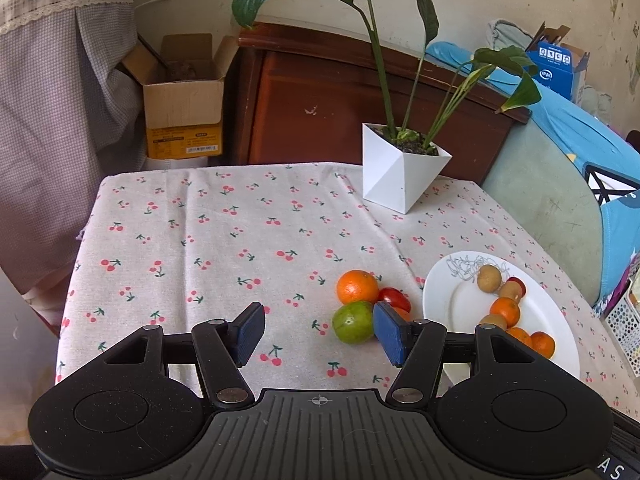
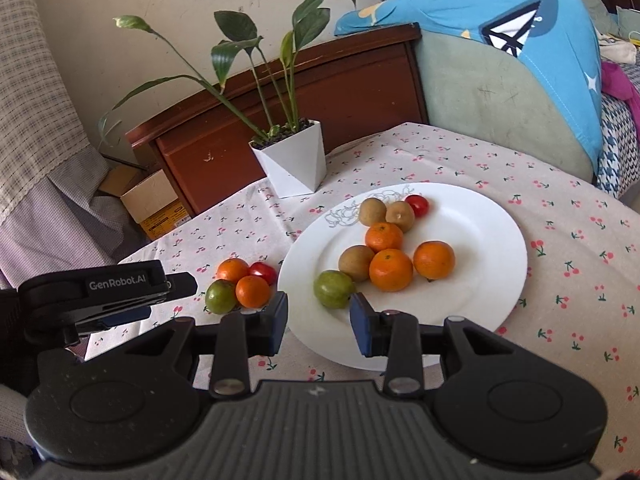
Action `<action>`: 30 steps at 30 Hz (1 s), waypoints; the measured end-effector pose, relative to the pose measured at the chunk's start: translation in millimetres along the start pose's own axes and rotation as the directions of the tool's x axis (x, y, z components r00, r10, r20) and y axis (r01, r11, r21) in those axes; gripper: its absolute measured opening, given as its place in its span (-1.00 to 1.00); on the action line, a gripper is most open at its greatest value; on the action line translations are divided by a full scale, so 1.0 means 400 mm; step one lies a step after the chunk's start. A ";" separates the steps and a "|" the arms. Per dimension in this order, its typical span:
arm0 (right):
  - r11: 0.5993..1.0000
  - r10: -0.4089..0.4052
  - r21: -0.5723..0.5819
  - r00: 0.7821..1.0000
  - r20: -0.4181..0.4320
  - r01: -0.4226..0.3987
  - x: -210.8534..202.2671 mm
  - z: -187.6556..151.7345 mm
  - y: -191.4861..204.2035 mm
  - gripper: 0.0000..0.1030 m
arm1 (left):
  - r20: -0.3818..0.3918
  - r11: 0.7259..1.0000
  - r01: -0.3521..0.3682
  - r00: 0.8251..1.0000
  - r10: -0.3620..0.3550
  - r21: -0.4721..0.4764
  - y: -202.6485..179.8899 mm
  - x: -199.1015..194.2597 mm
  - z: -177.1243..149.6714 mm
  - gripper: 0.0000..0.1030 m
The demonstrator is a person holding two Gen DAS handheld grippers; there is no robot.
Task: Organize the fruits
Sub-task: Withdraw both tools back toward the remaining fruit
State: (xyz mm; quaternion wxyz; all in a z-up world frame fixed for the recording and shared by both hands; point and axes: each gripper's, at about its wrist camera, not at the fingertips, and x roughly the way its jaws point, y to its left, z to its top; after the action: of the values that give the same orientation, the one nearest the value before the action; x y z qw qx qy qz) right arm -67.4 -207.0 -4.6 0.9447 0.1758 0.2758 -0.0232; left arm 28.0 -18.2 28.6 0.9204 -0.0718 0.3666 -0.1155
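A white plate (image 2: pixel 488 280) holds several fruits: oranges (image 2: pixel 391 269), brown kiwis (image 2: pixel 357 263), a red tomato (image 2: pixel 417 204) and a green fruit (image 2: pixel 333 289) at its near rim. My right gripper (image 2: pixel 319 324) is open and empty, just short of that green fruit. On the cloth left of the plate lie an orange (image 1: pixel 357 286), a green fruit (image 1: pixel 353 322), a red tomato (image 1: pixel 395 298) and a second orange (image 2: pixel 252 291). My left gripper (image 1: pixel 319 333) is open; its right fingertip (image 1: pixel 390 332) is beside the green fruit. The plate also shows in the left wrist view (image 1: pixel 460 300).
A white geometric pot (image 1: pixel 400 174) with a tall green plant stands at the table's far side. The table has a cherry-print cloth (image 1: pixel 224 248). A dark wooden headboard, a cardboard box (image 1: pixel 184 100) and a blue-green cushion (image 2: pixel 520 80) lie beyond the table.
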 end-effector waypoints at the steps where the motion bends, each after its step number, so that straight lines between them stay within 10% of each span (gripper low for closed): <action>1: 1.000 0.008 -0.013 1.000 -0.001 -0.008 0.003 -0.002 0.009 -0.30 | 0.000 1.000 -0.008 1.000 0.008 -0.008 0.007 0.000 0.001 0.15; 30: 0.997 0.026 -0.076 0.999 -0.021 -0.027 0.205 -0.016 0.113 -0.36 | -0.021 0.990 -0.054 0.998 0.052 -0.128 0.099 0.000 0.013 0.15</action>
State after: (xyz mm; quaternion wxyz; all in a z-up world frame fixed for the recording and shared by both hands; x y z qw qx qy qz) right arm 5.0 -158.1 -38.5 0.9481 0.1433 0.2838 0.0017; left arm 38.1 20.2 23.8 0.9133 -0.1203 0.3831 -0.0678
